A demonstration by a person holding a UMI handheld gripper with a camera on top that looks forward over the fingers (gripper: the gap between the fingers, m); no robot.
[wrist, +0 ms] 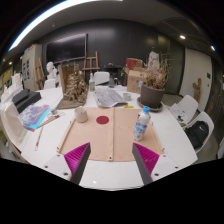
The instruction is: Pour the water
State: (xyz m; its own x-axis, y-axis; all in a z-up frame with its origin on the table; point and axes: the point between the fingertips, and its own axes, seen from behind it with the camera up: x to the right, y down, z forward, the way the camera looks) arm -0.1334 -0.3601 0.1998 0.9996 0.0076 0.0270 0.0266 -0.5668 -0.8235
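I hold my gripper (112, 160) up above the near edge of a white table (175, 135), looking level across it. My two fingers are spread wide apart and hold nothing. The pink pad on my left finger (77, 153) and the pink pad on my right finger (147, 157) both show, with a big gap between them.

Just ahead of my fingers lies a tan board (110, 133), flat on the table. A small red disc (102, 119) sits at its far end. A water bottle (143, 123) with a blue label stands upright ahead of my right finger, at the right side of the board. A small cup (81, 114) stands ahead of my left finger, just past the board's far left corner. The bottle and cup are well apart.

Beyond them the table is crowded. A dark pot (152, 95) of dry stems stands far right. A wooden rack (72, 85) stands far left. A blue thing (36, 117) lies to my left.
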